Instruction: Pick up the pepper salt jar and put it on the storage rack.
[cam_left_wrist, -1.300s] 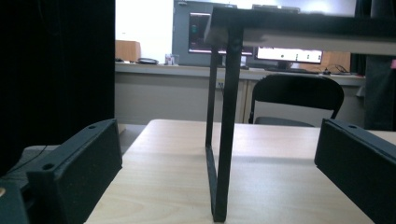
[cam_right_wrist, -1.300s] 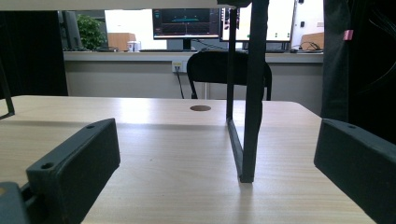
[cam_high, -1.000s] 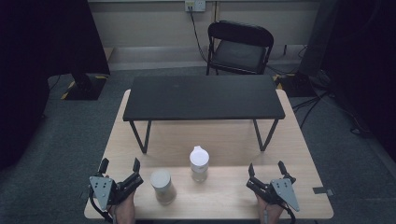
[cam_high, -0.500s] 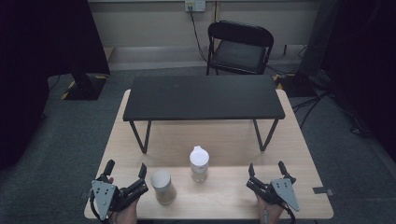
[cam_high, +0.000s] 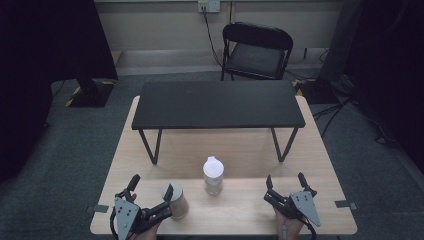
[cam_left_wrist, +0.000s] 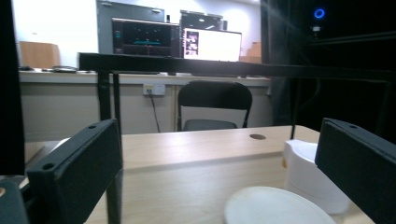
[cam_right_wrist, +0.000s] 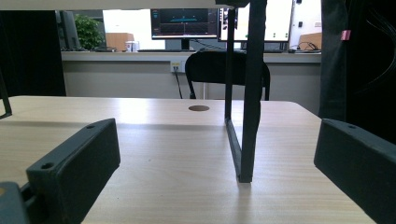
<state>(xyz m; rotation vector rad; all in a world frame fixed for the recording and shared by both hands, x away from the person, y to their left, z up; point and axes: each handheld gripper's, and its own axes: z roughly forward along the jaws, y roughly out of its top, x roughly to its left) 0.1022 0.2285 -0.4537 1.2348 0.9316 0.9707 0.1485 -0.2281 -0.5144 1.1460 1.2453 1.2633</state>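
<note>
— How does your left gripper (cam_high: 150, 200) stand?

— Its jaws are spread wide and grip nothing. In the high view it sits at the near left edge of the table (cam_high: 240, 165), and its right jaw tip is at the pale cup (cam_high: 176, 201); whether it touches, you cannot tell. In the left gripper view the cup's round top (cam_left_wrist: 275, 205) lies low between your jaws, toward the right one.

— And the bottle?

— The white-capped bottle (cam_high: 212, 175) stands upright just beyond and to the right of the cup, apart from it. In the left gripper view its white body (cam_left_wrist: 310, 175) sits beside your right jaw, partly behind it.

— Your right gripper (cam_high: 285, 192)?

— Also spread wide, holding nothing. It rests at the near right of the table, well apart from the bottle. In the right gripper view you look along bare wood between the jaws to a black leg (cam_right_wrist: 245, 102) of the low black shelf (cam_high: 217, 105), which stands across the middle of the table.

— Farther out?

— A black folding chair (cam_high: 257, 50) stands behind the table, and monitors (cam_left_wrist: 177, 42) glow on the counter beyond.
</note>
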